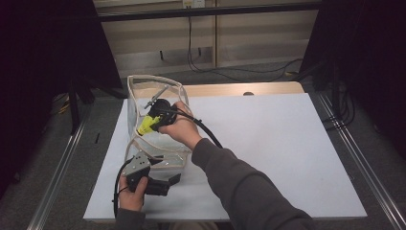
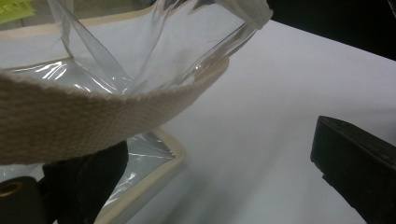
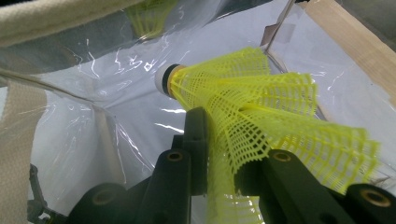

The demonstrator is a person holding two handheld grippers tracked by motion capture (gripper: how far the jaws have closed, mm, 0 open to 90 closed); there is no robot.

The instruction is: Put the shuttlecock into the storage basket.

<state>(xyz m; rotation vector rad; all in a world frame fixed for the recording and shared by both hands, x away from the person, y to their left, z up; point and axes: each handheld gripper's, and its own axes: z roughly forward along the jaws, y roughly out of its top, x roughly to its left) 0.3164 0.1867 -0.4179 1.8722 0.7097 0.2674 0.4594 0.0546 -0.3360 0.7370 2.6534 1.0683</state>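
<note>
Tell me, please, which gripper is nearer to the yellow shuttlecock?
Right: the right gripper clamps the yellow shuttlecock inside the clear bag; the left gripper sits at the bag's near edge.

We see a big white tabletop [image 1: 268, 143] with a strip of light wood [image 1: 239, 89] along its far edge. Grey floor [image 1: 86, 143] lies all around it. Black cables [image 1: 210, 67] run across the floor near the pale back wall [image 1: 258, 33]. Shiny metal rails [image 1: 52, 187] run beside the tabletop.
</note>
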